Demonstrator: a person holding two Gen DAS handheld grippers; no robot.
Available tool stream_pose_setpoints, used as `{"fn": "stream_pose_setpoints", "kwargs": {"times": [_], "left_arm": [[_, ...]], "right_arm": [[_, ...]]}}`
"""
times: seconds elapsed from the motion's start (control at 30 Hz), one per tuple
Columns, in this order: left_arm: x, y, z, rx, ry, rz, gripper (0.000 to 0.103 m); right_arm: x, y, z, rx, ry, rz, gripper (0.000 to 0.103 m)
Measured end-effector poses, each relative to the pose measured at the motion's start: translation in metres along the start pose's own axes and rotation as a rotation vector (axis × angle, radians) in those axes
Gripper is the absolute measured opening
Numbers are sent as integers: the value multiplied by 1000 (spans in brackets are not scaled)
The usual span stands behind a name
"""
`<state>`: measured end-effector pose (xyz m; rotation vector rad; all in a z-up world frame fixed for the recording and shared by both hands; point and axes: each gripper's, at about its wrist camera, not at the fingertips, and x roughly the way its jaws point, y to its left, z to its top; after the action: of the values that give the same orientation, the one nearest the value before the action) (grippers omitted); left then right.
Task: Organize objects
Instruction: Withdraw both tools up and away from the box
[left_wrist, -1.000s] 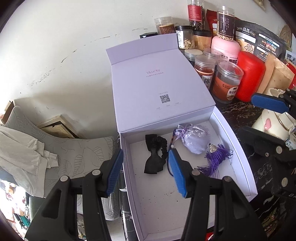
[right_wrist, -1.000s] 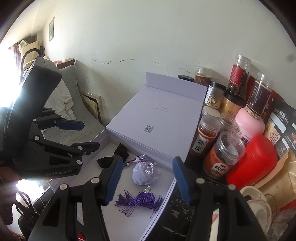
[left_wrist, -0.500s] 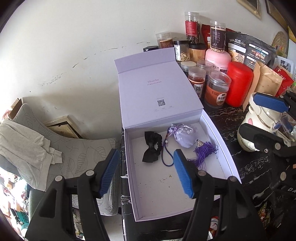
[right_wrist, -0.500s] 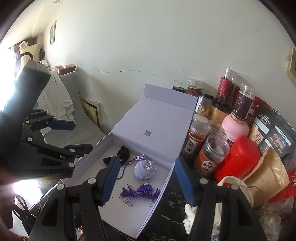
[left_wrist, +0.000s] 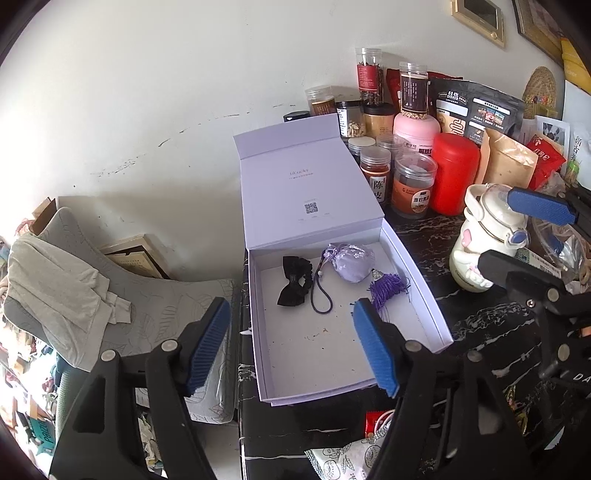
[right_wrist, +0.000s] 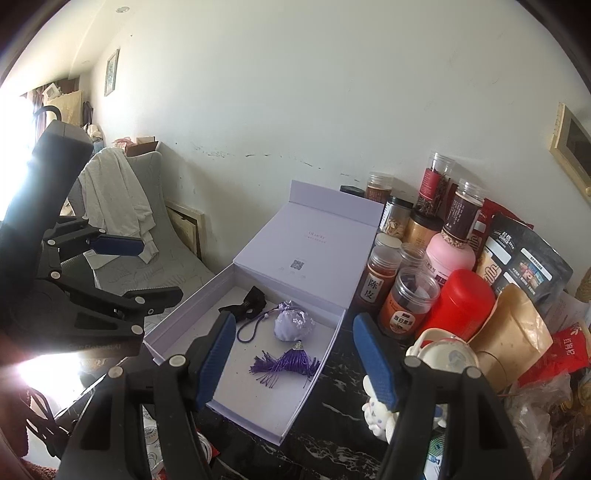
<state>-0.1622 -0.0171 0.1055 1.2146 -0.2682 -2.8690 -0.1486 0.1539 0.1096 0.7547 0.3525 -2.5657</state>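
Both empty, jaws opening: left hand-held gripper (left_wrist: 291, 343), right hand-held gripper (right_wrist: 293, 356). Ahead, boxed lilac sachet (right_wrist: 293, 325): light, soft, limp; best pinched at cord loop (right_wrist: 249, 332).

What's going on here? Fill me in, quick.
A person holds two grippers above a pale lilac gift box that lies open on a dark marbled counter. Inside it lie a black bow and a purple sachet with a tassel. The left gripper and right gripper hold nothing; their jaws are opening, with nothing between them. Jars and pouches crowd the counter beside the box.
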Motion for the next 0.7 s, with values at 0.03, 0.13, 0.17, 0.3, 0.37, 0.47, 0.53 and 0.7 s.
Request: {"fn": "stream_pose_setpoints", "kwargs": {"times": [0.03, 0.13, 0.17, 0.3, 0.37, 0.47, 0.53, 0.7], "left_arm": [[-4, -1, -2, 1, -4, 2, 70], [-17, -5, -11, 3, -17, 2, 72], [-20, -7, -14, 4, -20, 1, 73], [-32, -14, -28, 1, -25, -5, 77], [-37, -18, -35, -4, -26, -12, 78], [-42, -21, -46, -11, -20, -16, 78], [-46, -23, -52, -14, -18, -17, 78], [-51, -27, -68, -24, -8, -25, 78]], "right_arm": [[-3, 1, -2, 0, -2, -1, 67], [-12, 4, -9, 3, -8, -2, 67], [-15, 5, -11, 3, -9, -2, 67], [-26, 10, -21, 2, -8, -5, 68], [-31, 12, -26, 3, -5, -7, 68], [-37, 14, -33, 7, -3, -9, 68], [-41, 16, -38, 11, -2, -8, 68], [-47, 20, -52, 17, 7, -2, 68]]}}
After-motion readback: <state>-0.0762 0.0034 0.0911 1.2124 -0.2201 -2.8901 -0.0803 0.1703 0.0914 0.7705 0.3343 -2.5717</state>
